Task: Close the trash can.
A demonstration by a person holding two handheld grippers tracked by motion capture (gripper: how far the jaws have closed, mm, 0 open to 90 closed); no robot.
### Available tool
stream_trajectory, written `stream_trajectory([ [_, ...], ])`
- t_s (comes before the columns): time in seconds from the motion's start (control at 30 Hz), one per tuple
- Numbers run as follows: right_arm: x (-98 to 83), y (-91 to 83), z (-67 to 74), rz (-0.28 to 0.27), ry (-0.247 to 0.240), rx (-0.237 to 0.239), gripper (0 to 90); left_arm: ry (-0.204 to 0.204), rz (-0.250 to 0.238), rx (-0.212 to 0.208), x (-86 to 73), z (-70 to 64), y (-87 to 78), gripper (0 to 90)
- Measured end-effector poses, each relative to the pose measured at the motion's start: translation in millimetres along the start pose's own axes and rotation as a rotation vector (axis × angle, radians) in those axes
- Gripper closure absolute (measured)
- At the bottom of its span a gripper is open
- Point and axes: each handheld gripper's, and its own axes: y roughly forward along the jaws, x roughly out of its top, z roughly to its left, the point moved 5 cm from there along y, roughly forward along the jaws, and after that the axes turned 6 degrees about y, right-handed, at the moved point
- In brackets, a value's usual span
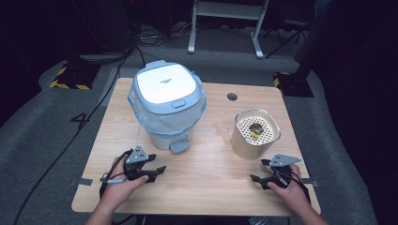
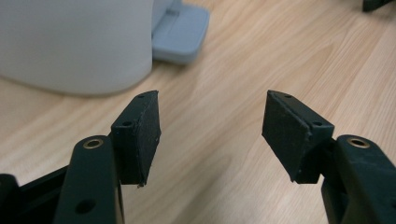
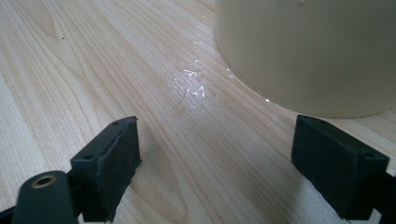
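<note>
Wooden table (image 1: 206, 187), far-left: white pedal bin (image 1: 166, 105), blue lid and bag liner, pedal facing the left gripper (image 1: 152, 171), just ahead of it. Right side: cream canister (image 1: 255, 134), perforated insert on top, just ahead of the right gripper (image 1: 263, 171). Both grippers' jaws spread wide, empty, resting near the front edge.

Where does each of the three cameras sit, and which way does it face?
High view: above the person's side, looking forward and down on the table; forearms and hands, left tongs, right tongs.
Left gripper view: on the left tongs, low over the wood, facing the white bin and its pedal; open jaws.
Right gripper view: on the right tongs, facing the cream canister and a wet patch.
Shared: the high view also shows bin and canister.
</note>
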Motion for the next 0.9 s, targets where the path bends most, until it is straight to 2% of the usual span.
stream_trajectory([
  [0.13,0.0,0.0,0.0,0.0,0.0,0.0,15.5,0.012,0.053,0.013,-10.7,0.7,3.5,37.4],
  [0.27,0.0,0.0,0.0,0.0,0.0,0.0,15.5,0.003,0.093,0.012,-18.3,0.4,8.8,36.6],
  [0.4,0.0,0.0,0.0,0.0,0.0,0.0,15.4,0.027,0.136,0.038,-24.7,2.0,13.9,33.3],
  [0.43,0.0,0.0,0.0,0.0,0.0,0.0,15.5,0.038,0.128,0.047,-25.2,2.7,15.1,31.9],
  [0.53,0.0,0.0,0.0,0.0,0.0,0.0,15.5,0.033,0.119,0.069,-25.6,4.9,16.7,28.1],
  [0.6,0.0,0.0,0.0,0.0,0.0,0.0,15.5,0.042,0.139,0.101,-26.3,5.7,18.3,21.9],
  [0.67,0.0,0.0,0.0,0.0,0.0,0.0,15.5,0.026,0.147,0.117,-26.0,7.3,19.7,15.9],
  [0.9,0.0,0.0,0.0,0.0,0.0,0.0,15.5,0.027,0.148,0.118,-25.7,7.8,20.4,13.8],
])
